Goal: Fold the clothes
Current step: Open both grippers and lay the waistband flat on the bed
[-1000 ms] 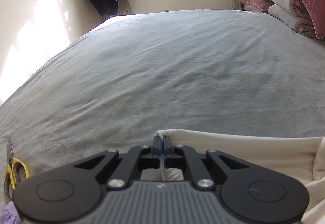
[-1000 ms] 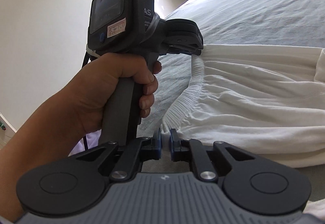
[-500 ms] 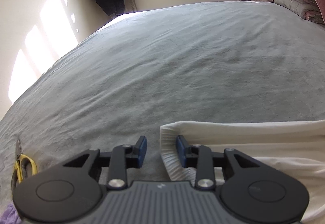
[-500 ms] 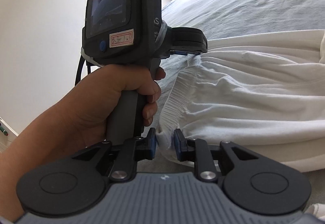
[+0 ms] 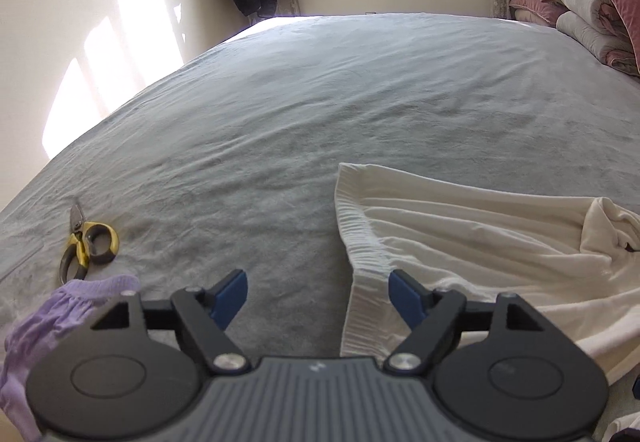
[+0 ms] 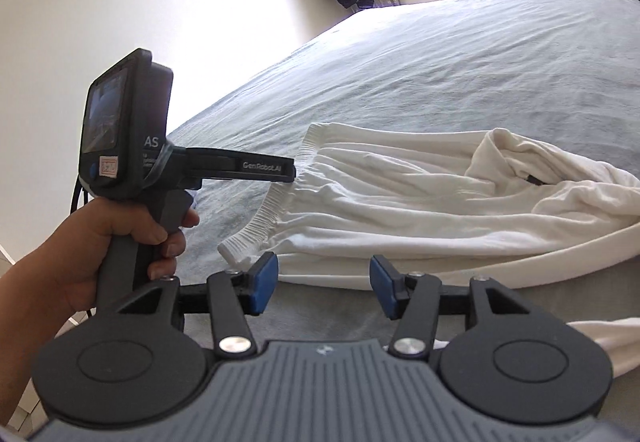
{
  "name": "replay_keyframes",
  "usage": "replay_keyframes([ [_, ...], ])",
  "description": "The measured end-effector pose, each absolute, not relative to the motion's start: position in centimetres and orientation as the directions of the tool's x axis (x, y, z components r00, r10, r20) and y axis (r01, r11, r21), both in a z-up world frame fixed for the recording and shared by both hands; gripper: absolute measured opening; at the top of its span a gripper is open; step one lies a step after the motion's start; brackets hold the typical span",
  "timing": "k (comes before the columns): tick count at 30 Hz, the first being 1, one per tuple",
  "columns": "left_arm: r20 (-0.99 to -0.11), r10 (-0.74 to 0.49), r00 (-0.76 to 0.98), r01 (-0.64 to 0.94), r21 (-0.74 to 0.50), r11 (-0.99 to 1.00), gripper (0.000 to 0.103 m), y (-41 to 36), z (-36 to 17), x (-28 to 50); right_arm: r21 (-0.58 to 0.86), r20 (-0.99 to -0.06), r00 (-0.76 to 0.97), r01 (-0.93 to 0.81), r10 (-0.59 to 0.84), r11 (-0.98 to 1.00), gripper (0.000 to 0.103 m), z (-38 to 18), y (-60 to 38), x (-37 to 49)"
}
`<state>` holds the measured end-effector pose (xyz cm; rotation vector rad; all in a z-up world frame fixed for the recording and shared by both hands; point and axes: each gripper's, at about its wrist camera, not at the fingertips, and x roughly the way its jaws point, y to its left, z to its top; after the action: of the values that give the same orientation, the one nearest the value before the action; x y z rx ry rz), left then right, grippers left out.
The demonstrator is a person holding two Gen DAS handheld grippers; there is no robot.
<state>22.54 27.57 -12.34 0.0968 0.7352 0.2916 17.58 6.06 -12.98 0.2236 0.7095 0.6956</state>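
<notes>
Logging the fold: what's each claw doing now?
Left claw: open, just released the white ribbed-hem cotton garment.
Right claw: open, just released it, holding nothing.

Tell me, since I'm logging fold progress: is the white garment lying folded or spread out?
Partly folded: the white garment lies flat on the grey bed, ribbed hem straight, but its far end is doubled back in a bunched flap.

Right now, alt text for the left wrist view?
The left gripper hangs open over a grey bedsheet, the ribbed hem of a white garment lying loose between its fingers. Yellow-handled scissors and a lilac cloth lie to the left.
</notes>
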Motion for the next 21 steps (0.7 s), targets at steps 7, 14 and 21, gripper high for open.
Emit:
replay_keyframes([
  [7, -0.618, 0.313, 0.721, -0.193, 0.254, 0.948, 0.080, 23.7, -12.0, 19.5, 0.396, -0.540, 0.606, -0.429, 0.584, 0.812, 0.056, -13.4, 1.2, 15.7],
  [14, -0.622, 0.255, 0.741, -0.203, 0.155, 0.967, 0.084, 20.6, -10.6, 16.8, 0.380, -0.533, 0.667, -0.360, 0.520, 0.852, 0.059, -12.8, -3.9, 13.5],
  [21, -0.649, 0.141, 0.747, -0.200, -0.018, 0.980, 0.088, 17.3, -10.2, 14.0, 0.389, -0.540, 0.711, -0.265, 0.451, 0.882, 0.061, -12.9, -8.2, 12.1],
])
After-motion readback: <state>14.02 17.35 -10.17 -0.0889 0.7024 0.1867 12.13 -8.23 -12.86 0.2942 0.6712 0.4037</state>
